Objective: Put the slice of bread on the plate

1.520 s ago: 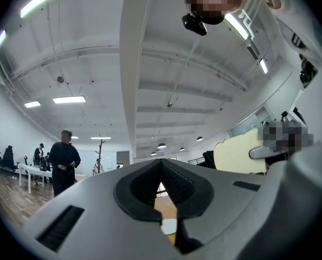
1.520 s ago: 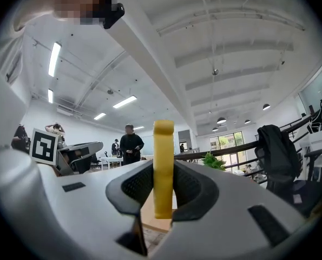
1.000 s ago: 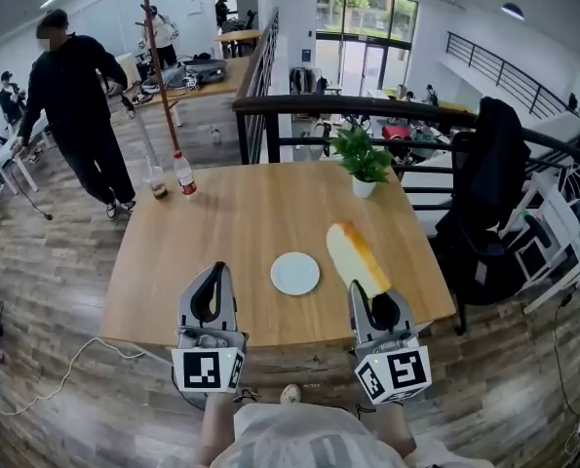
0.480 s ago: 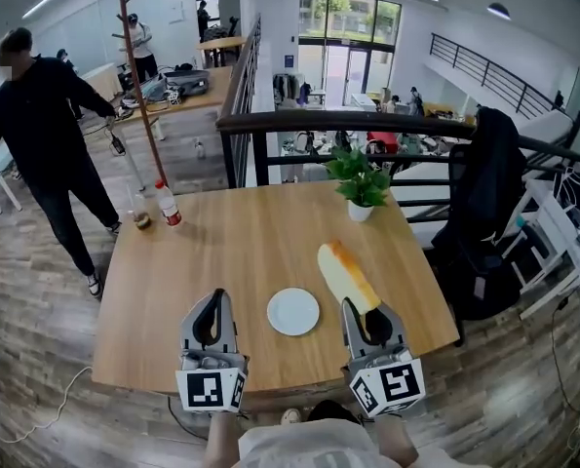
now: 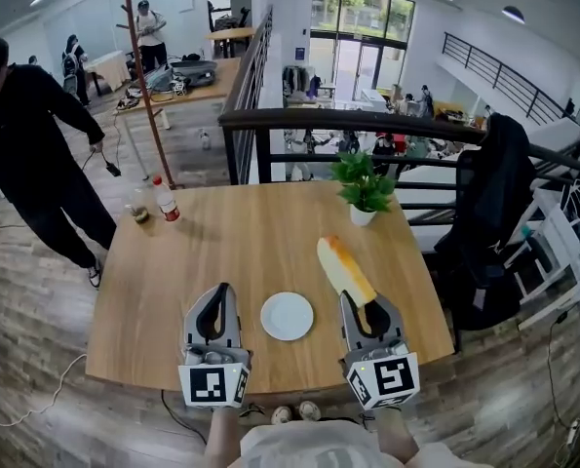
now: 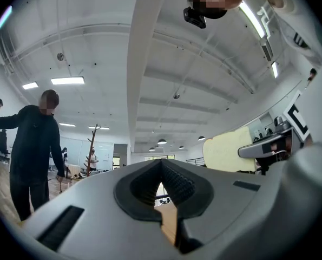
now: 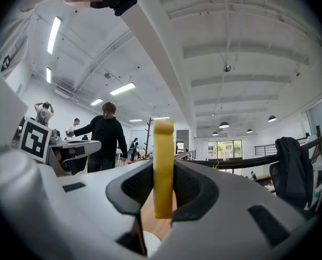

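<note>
A white plate [image 5: 287, 316] lies on the wooden table [image 5: 241, 242], near its front edge and between my two grippers. My right gripper [image 5: 356, 301] is shut on a slice of bread [image 5: 345, 269], which it holds on edge, sticking forward and up, just right of the plate. In the right gripper view the yellow slice [image 7: 163, 145] stands upright between the pads of the right gripper [image 7: 163, 184]. My left gripper [image 5: 221, 291] hovers left of the plate, shut and empty. In the left gripper view its tips [image 6: 161, 164] meet, and the bread [image 6: 231, 150] shows off to the right.
A potted plant [image 5: 365, 185] stands at the table's far right; two bottles [image 5: 165, 199] stand at the far left corner. A person in black [image 5: 26, 154] stands left of the table. A black railing [image 5: 367, 125] runs behind it. A dark jacket [image 5: 494, 203] hangs on the right.
Both grippers have moved forward over the table, so the plate now lies between them instead of ahead. The bread stays gripped. The person in black has stepped to the left.
</note>
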The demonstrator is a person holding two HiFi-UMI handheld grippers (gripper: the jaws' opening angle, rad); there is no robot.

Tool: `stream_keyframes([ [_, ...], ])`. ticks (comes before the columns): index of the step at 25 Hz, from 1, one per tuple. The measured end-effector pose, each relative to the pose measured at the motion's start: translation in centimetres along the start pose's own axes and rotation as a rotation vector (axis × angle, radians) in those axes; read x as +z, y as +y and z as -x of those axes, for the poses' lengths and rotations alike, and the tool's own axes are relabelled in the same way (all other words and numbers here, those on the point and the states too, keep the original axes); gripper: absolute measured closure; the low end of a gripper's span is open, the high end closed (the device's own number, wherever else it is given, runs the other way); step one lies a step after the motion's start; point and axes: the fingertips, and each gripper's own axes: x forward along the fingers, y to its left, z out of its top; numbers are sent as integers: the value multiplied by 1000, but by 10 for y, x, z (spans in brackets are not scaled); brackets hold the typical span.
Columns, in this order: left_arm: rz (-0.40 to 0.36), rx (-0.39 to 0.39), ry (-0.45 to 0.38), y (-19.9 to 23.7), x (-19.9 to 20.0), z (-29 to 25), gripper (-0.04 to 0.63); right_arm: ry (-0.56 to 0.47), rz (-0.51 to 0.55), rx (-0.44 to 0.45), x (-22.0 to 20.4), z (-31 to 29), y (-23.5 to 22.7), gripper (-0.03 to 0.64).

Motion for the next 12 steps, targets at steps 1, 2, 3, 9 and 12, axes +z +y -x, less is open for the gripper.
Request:
stream_keyframes([
  [1,0,5,5,0,-1,-1,586,-1,10,5,0,-2,0,525],
  [2,0,9,8,-1,-2,-1,586,-1,28,7,-1,-4,-1,525],
  [3,-2,11,10,-2,-3,-1,586,2,55,7,-1,-6,-2,525],
  [9,-33,21,38,-4,-12,1,586,93,261,-30,-16,-19,-3,525],
  [12,-34,38,49,-2,-17,1,586,131,402,-35,-25,-30,0,525],
])
